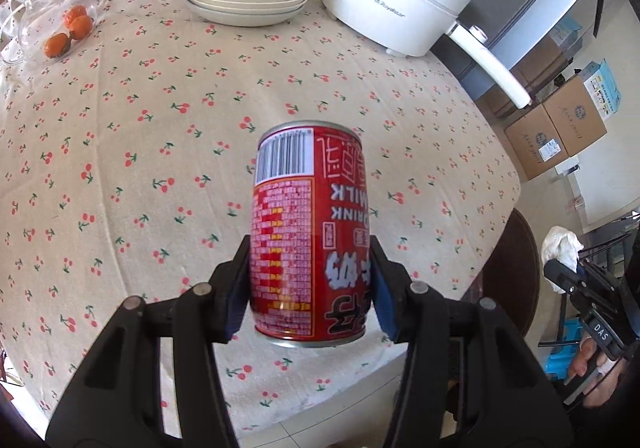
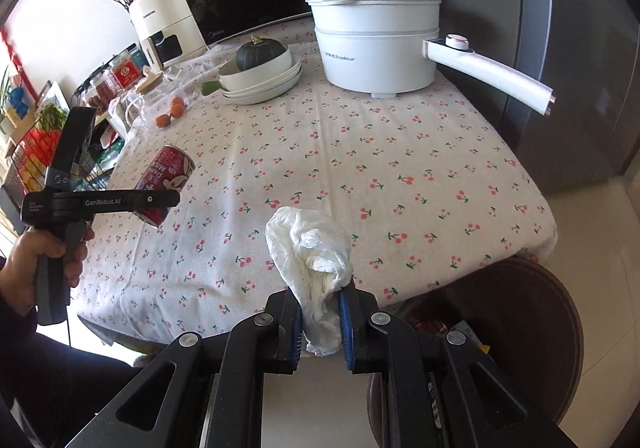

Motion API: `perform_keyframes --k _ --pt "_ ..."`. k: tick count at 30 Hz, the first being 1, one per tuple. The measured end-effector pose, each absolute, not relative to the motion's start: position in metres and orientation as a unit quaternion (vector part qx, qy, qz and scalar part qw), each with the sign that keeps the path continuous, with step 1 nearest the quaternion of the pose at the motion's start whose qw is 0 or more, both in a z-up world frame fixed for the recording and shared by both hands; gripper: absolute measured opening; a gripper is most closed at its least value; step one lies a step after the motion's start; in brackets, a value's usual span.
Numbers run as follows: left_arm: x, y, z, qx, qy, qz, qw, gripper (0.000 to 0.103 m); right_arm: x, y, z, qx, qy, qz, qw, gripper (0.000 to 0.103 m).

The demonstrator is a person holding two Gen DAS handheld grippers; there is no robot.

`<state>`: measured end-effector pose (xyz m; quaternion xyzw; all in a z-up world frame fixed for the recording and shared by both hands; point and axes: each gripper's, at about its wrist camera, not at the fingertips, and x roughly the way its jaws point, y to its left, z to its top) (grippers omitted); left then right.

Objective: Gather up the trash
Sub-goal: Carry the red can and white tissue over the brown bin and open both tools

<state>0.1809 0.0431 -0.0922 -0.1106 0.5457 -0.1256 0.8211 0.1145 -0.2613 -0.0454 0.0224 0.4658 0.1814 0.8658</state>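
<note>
Left tongs [image 1: 310, 284] are clamping the red can [image 1: 308, 232] low; it risks pivoting out. Right tongs [image 2: 320, 328] are pinching the crumpled tissue [image 2: 310, 248], which may slip.

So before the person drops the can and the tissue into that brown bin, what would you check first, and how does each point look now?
1. Left tool shut on the red can: ok, both pads press its sides.
2. Right tool shut on the white tissue: ok, pinched near its lower end.
3. Both items lifted clear of the tablecloth: ok.
4. Brown bin within view below the table edge: ok; some rubbish shows inside.
5. Can empty, so nothing spills: cannot tell; it is held upside down and its opening is hidden.
6. More trash left on the table: none seen; only dishes, a pot and fruit show.
</note>
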Motion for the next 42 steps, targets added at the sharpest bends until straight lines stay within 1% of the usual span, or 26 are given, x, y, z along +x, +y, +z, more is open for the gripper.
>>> perform_keyframes --k 4,12,19,24,28,33,34,35,36,38,40,42 --pt "0.166 0.01 -0.085 -0.097 0.541 -0.161 0.82 0.054 0.097 -0.291 -0.049 0.049 0.463 0.153 0.871 0.016" --pt "0.15 -0.076 -0.084 -0.063 0.538 -0.241 0.805 0.054 0.07 -0.358 -0.066 0.066 0.479 0.095 0.87 0.017" --pt "0.142 -0.149 -0.096 -0.022 0.539 -0.303 0.785 0.054 0.055 -0.409 -0.088 0.087 0.501 0.052 0.859 0.017" --pt "0.135 -0.195 -0.112 0.013 0.533 -0.342 0.774 0.054 0.053 -0.427 -0.103 0.103 0.523 0.033 0.845 0.017" --pt "0.132 -0.223 -0.128 0.04 0.531 -0.361 0.765 0.054 0.053 -0.433 -0.107 0.108 0.528 0.026 0.842 0.017" --pt "0.136 -0.232 -0.134 0.051 0.519 -0.364 0.772 0.054 0.054 -0.44 -0.112 0.114 0.536 0.02 0.836 0.018" --pt "0.137 -0.232 -0.134 0.051 0.519 -0.366 0.771 0.055 0.054 -0.441 -0.113 0.115 0.537 0.019 0.836 0.018" --pt "0.138 -0.232 -0.134 0.048 0.522 -0.367 0.769 0.06 0.054 -0.442 -0.114 0.115 0.538 0.018 0.835 0.018" --pt "0.139 -0.231 -0.132 0.044 0.521 -0.364 0.771 0.07 0.054 -0.442 -0.115 0.115 0.539 0.017 0.834 0.018" --pt "0.139 -0.227 -0.126 0.04 0.514 -0.359 0.778 0.079 0.054 -0.443 -0.116 0.116 0.541 0.016 0.833 0.018" --pt "0.139 -0.223 -0.119 0.04 0.509 -0.355 0.783 0.08 0.053 -0.444 -0.116 0.119 0.543 0.014 0.831 0.018" --pt "0.14 -0.216 -0.113 0.043 0.506 -0.344 0.79 0.084 0.054 -0.443 -0.116 0.122 0.546 0.013 0.829 0.018"
